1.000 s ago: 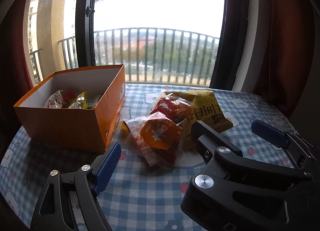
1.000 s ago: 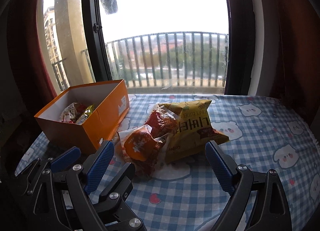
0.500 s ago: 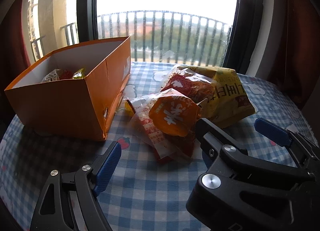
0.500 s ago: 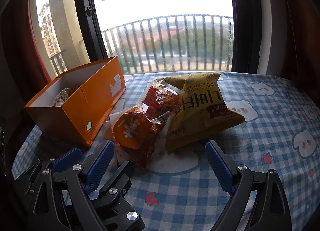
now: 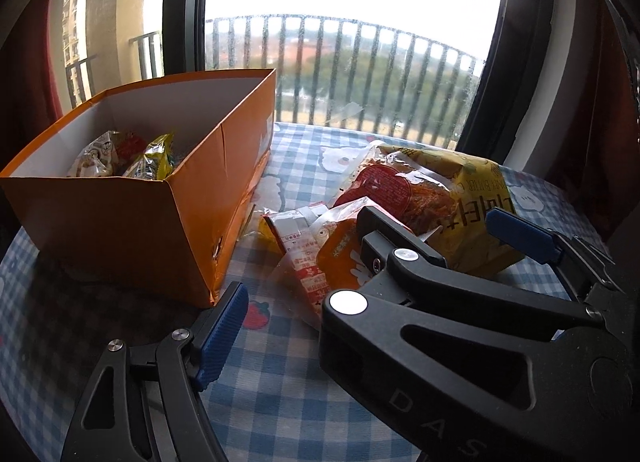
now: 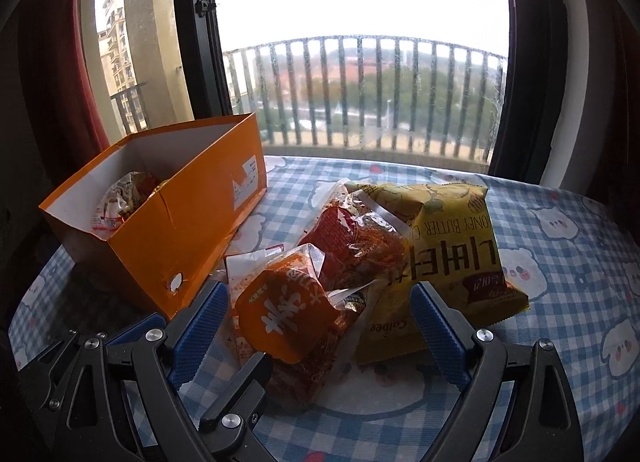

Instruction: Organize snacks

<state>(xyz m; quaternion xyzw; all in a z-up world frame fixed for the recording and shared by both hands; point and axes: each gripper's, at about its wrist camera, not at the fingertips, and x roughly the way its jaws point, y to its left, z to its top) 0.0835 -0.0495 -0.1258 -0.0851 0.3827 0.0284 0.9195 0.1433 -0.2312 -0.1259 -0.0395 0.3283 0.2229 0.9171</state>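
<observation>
the orange snack packet (image 6: 286, 316) lies on the counter (image 6: 560, 262) between the wide-open fingers of the empty right gripper (image 6: 316, 326), likely light, crinkly and slippery, best pinched across its puffed middle, while the left gripper (image 6: 192, 378), empty too, is closing beside it

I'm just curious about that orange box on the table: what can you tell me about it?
The orange box is an open cardboard carton with no lid, orange outside and white inside. It sits flat on the blue checked tablecloth, left of the loose snack pile. A white label is on its long side, and a small round hole shows near the front corner. A few wrapped snacks already lie inside. No gripper touches it.
</observation>
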